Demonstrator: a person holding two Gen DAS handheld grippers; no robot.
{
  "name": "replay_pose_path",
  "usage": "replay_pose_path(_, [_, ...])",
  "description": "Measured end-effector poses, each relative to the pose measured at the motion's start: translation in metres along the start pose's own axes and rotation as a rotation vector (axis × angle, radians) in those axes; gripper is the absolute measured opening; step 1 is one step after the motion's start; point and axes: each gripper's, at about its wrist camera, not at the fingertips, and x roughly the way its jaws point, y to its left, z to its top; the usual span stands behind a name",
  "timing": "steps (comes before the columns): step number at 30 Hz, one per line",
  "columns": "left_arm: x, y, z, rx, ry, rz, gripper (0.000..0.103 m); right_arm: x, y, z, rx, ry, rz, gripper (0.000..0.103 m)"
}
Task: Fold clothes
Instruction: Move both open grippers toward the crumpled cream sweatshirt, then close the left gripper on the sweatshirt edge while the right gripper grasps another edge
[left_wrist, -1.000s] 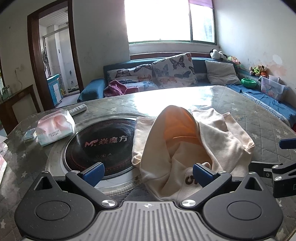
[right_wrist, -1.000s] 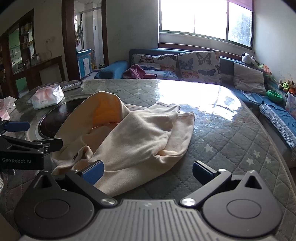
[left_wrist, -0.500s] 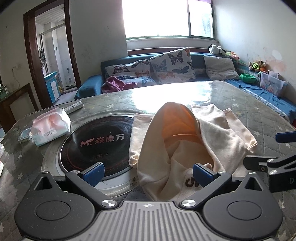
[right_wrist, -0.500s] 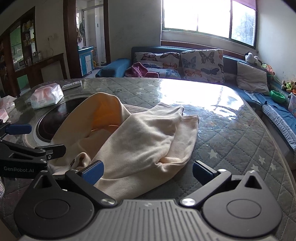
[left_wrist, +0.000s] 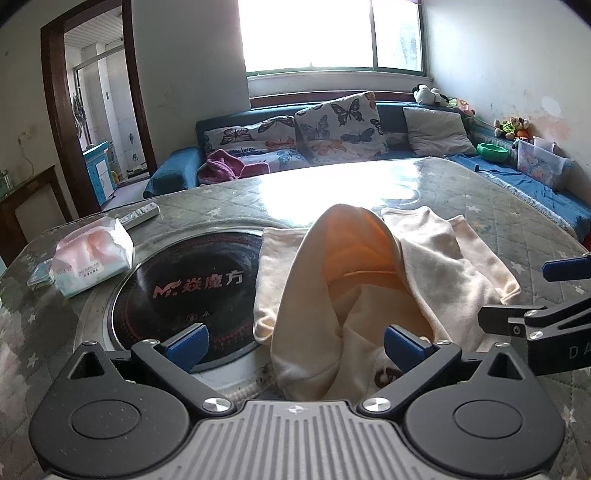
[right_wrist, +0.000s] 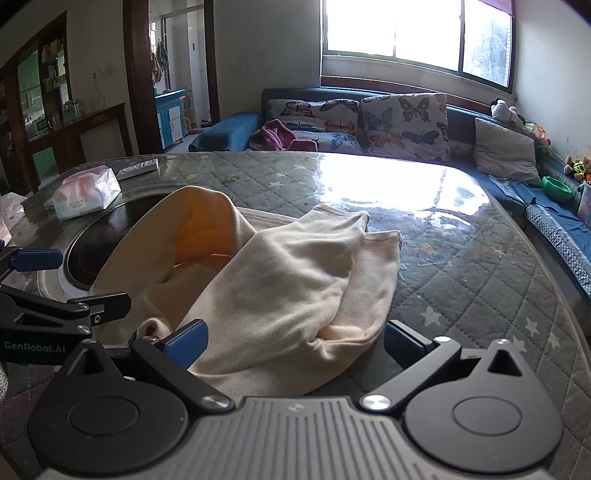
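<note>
A cream hooded sweatshirt lies crumpled on the quilted table, its hood standing open with an orange lining. It also shows in the right wrist view. My left gripper is open, its blue pads on either side of the garment's near edge, just above it. My right gripper is open over the garment's near right edge. Each gripper shows at the side of the other's view: the right one and the left one.
A round black induction hob is set in the table under the garment's left side. A tissue pack and a remote lie at the left. A blue sofa with cushions stands behind the table.
Both grippers have moved forward and lower toward the sweatshirt's near edge; the garment looks larger. Both stay open. The garment has not moved.
</note>
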Motion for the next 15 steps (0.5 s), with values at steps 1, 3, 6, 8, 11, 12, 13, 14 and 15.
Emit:
replay_pose_path(1, [0.001,0.000,0.002,0.001,-0.006,-0.001,0.099,0.001,-0.001,0.001,0.002,-0.001,0.000,0.102])
replay_pose_path(3, [0.004,0.002,0.007,0.004,-0.017,-0.005,0.096,0.003,-0.002,0.004,0.002,-0.002,-0.002,0.100])
replay_pose_path(6, [0.009,0.003,0.014,0.011,-0.028,-0.016,0.091,0.008,-0.004,0.009,0.000,-0.004,0.000,0.098])
replay_pose_path(8, [0.012,0.002,0.019,0.024,-0.038,-0.029,0.089,0.012,-0.004,0.013,-0.001,-0.005,0.004,0.097])
replay_pose_path(11, [0.019,-0.002,0.027,0.046,-0.048,-0.041,0.083,0.017,-0.006,0.019,-0.004,-0.006,0.009,0.095])
replay_pose_path(12, [0.022,-0.003,0.031,0.047,-0.049,-0.050,0.081,0.020,-0.006,0.021,-0.004,-0.006,0.011,0.094])
replay_pose_path(13, [0.025,-0.004,0.034,0.050,-0.049,-0.057,0.080,0.022,-0.007,0.023,-0.004,-0.005,0.012,0.094])
replay_pose_path(14, [0.029,-0.005,0.037,0.053,-0.050,-0.064,0.080,0.025,-0.007,0.025,-0.007,-0.003,0.013,0.093])
replay_pose_path(15, [0.033,-0.007,0.041,0.059,-0.048,-0.068,0.079,0.027,-0.008,0.028,-0.009,-0.003,0.015,0.090])
